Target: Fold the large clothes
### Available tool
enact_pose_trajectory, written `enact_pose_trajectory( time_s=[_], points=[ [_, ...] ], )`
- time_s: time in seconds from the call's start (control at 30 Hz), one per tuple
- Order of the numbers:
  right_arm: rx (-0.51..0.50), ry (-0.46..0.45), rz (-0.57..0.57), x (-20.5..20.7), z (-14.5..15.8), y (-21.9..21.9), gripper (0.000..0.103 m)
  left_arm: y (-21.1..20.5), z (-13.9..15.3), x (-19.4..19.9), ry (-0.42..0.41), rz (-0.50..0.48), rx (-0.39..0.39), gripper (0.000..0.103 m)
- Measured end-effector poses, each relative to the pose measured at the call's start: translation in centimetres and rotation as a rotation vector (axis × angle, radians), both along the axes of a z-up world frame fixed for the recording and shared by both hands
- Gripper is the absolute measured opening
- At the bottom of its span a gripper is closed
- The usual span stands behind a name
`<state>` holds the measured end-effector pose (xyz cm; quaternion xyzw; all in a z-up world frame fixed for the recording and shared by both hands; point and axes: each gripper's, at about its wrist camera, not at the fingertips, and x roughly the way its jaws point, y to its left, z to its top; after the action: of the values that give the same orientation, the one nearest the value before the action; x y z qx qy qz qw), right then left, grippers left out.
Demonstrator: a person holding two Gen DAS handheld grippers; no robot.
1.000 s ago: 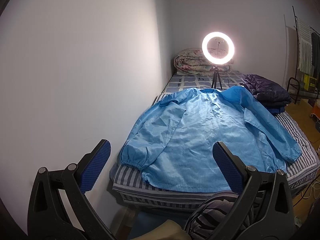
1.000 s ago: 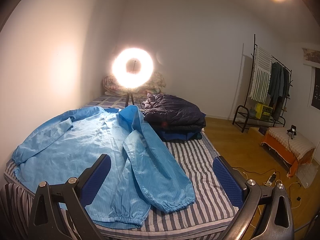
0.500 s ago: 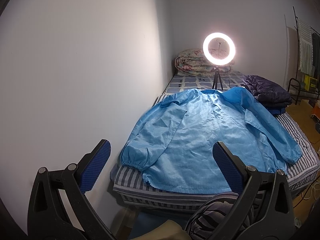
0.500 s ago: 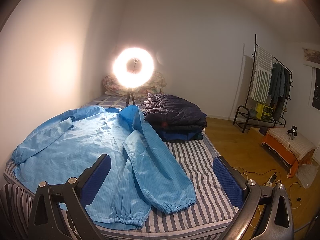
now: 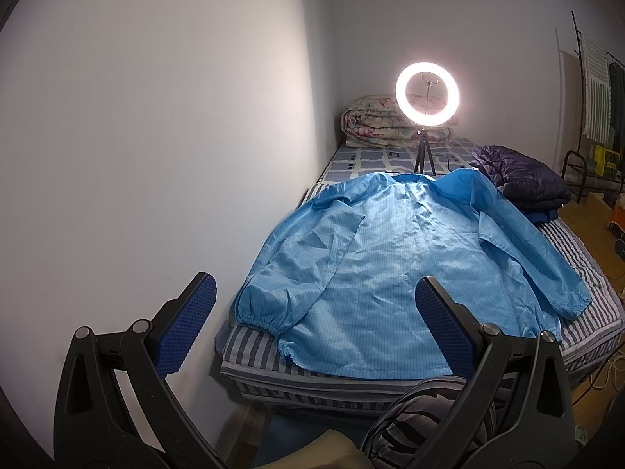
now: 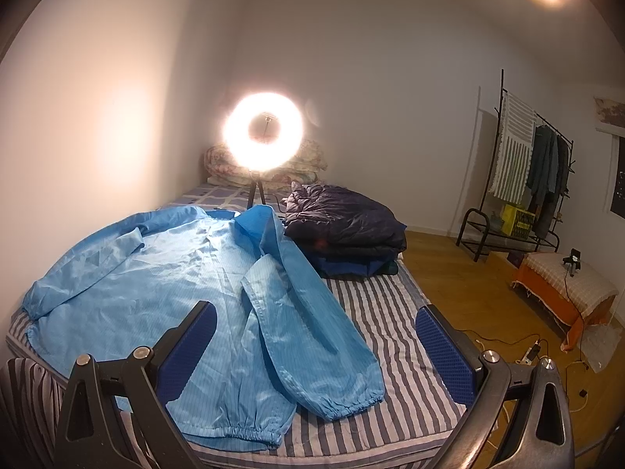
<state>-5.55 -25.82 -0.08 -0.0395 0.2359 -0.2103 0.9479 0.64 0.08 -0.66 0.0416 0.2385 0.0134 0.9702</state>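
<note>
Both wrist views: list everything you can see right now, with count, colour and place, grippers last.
blue jacket: one, light blue, spread flat on the bed, sleeves out.
bed: one, grey-and-white striped cover, against the wall.
dark folded bedding: one pile, navy over blue, beside the jacket's far sleeve.
ring light: one, lit, on a black tripod behind the jacket.
floral quilt: one, rolled, at the bed's far end.
clothes rack: one, black, by the far wall.
orange stool: one, on the wooden floor.
left gripper: open, empty, short of the bed.
right gripper: open, empty, short of the jacket.
</note>
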Motion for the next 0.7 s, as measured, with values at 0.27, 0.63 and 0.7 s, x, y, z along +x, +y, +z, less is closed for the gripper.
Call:
enact_pose_trajectory(
  time_s=[0.27, 0.63, 0.7],
  points=[
    [0.000, 0.003, 0.003, 0.5, -1.0, -0.1, 0.103, 0.0, 0.0, 0.0, 0.000, 0.003, -0.002, 0.103],
    [0.000, 0.006, 0.008, 0.6, -1.3, -0.1, 0.103, 0.2, -0.4, 0.4, 0.006, 0.006, 0.000, 0.103],
    [-0.002, 0.008, 0.014, 0.7, -1.5, 0.0, 0.103, 0.5, -0.7, 0.7, 0.008, 0.010, 0.001, 0.103]
  ],
)
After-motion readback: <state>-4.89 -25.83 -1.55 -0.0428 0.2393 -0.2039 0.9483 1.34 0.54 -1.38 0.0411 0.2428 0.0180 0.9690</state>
